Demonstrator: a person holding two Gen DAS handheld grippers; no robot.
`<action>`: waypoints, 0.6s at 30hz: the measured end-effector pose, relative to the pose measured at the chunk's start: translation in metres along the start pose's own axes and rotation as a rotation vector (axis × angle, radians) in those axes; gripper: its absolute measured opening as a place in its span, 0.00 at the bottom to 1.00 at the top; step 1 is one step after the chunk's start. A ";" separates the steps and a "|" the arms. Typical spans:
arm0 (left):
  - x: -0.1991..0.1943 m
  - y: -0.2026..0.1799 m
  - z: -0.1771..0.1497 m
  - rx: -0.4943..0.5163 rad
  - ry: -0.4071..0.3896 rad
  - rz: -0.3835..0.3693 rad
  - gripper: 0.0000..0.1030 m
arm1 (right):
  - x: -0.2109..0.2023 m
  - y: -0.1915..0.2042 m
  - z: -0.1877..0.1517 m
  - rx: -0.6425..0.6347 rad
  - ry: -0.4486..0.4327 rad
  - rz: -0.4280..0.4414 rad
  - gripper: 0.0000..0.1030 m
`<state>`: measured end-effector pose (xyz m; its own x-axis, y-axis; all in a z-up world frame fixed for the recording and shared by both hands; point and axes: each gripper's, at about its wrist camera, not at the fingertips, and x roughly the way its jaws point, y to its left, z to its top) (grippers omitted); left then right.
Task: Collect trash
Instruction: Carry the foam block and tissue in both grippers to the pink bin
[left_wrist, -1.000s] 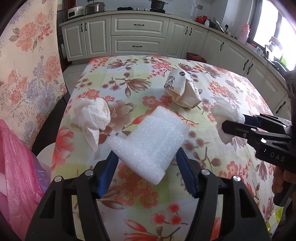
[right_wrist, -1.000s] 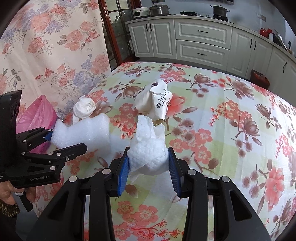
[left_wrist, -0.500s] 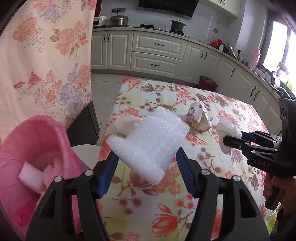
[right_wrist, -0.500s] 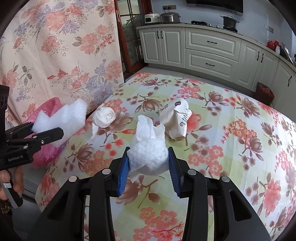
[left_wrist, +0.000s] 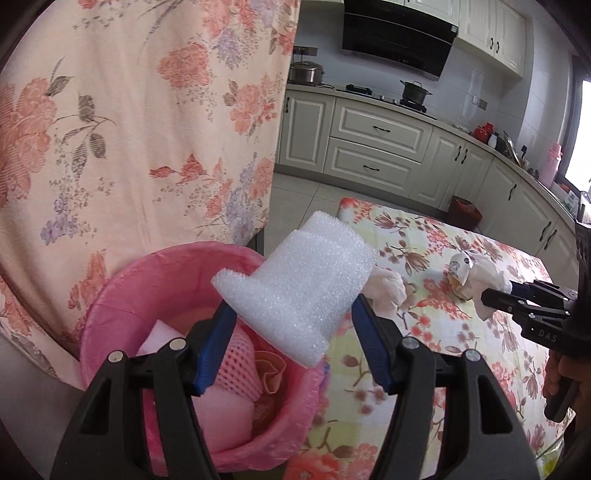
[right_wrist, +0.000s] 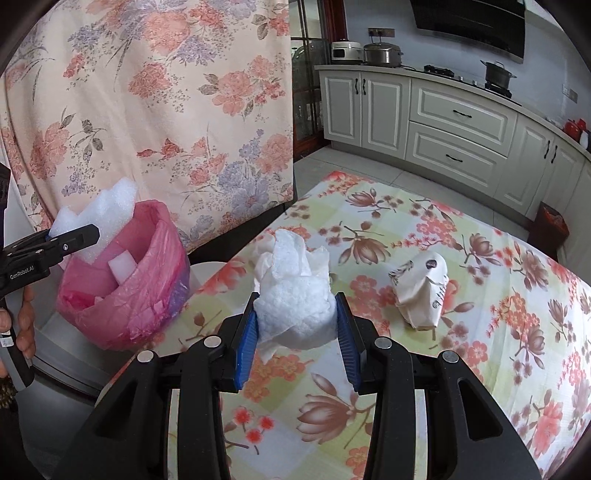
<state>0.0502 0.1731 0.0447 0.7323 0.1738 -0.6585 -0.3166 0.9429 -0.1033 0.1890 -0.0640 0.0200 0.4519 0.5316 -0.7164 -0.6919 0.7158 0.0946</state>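
Gripping a white foam block (left_wrist: 295, 291), the left tool (left_wrist: 291, 328) holds it above the pink-lined bin (left_wrist: 110, 295); the right tool (right_wrist: 295, 328) clamps a crumpled tissue (right_wrist: 291, 295) over the tabletop (right_wrist: 480, 350).

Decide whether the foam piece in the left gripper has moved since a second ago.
Yes. The foam piece, clamped in the left gripper, has left the floral table and now hangs at the pink-lined bin.
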 end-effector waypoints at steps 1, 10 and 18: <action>-0.003 0.007 0.001 -0.008 -0.006 0.010 0.61 | 0.001 0.006 0.004 -0.010 -0.002 0.008 0.38; -0.017 0.050 0.001 -0.066 -0.038 0.064 0.61 | 0.016 0.066 0.030 -0.100 -0.010 0.082 0.38; -0.021 0.074 0.000 -0.105 -0.051 0.092 0.61 | 0.039 0.119 0.044 -0.179 0.008 0.154 0.38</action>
<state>0.0113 0.2394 0.0512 0.7262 0.2752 -0.6300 -0.4433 0.8879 -0.1231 0.1494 0.0621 0.0340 0.3292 0.6240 -0.7087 -0.8417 0.5341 0.0793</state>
